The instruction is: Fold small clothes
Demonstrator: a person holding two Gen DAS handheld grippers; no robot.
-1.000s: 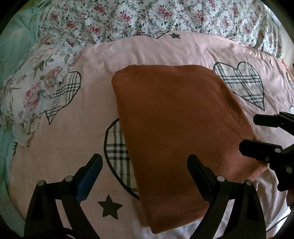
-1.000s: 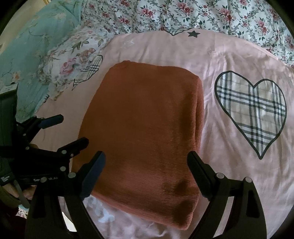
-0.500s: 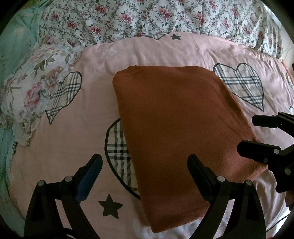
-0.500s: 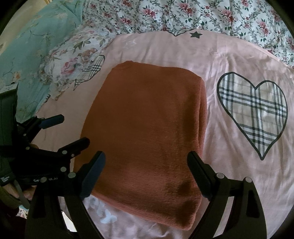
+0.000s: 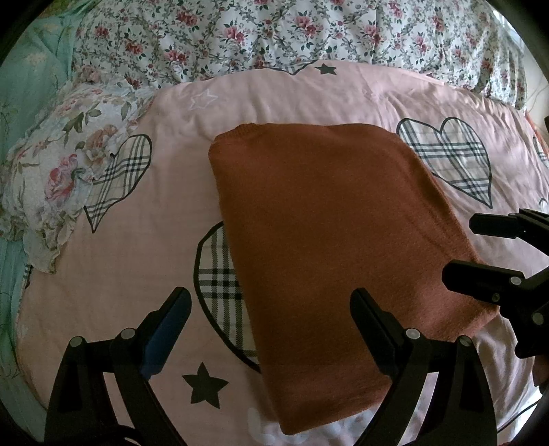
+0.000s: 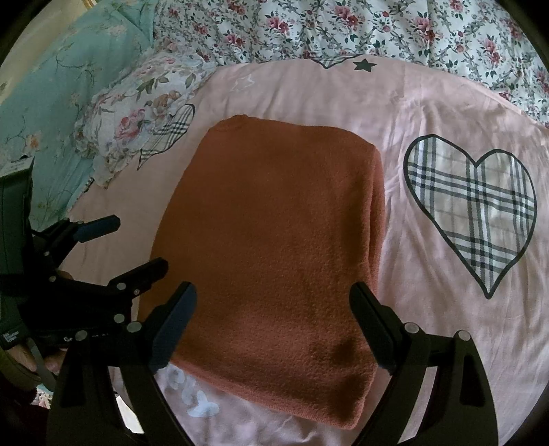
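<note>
Rust-orange knit, a garment (image 5: 329,240) folded into a thick rectangle, lies flat on a pink bedsheet (image 5: 144,247) printed with plaid hearts and dark stars. In the left wrist view the left gripper (image 5: 271,329) hangs above the sheet with its jaws spread wide and nothing between them: its left finger is over a plaid heart (image 5: 216,274) that the garment partly covers, and its right finger is over the garment's near edge. A black star (image 5: 205,384) sits on the sheet just below that heart. The right gripper (image 5: 480,250) shows at the right edge of this view, fingers apart, one over the garment's right corner and the other over bare sheet. From the right wrist view the right gripper (image 6: 274,329) also stands open and empty, straddling the near end of the folded garment (image 6: 274,247), whose stacked layers show along its right side. The left gripper (image 6: 133,247) reaches in from the left, open, close beside the garment's left edge. A large plaid heart (image 6: 470,212) lies on the sheet to the right, apart from the garment. Beyond the sheet runs a floral quilt (image 6: 377,31), with a flowered ruffled pillow (image 6: 137,120) and teal bedding (image 6: 51,103) to the left.
</note>
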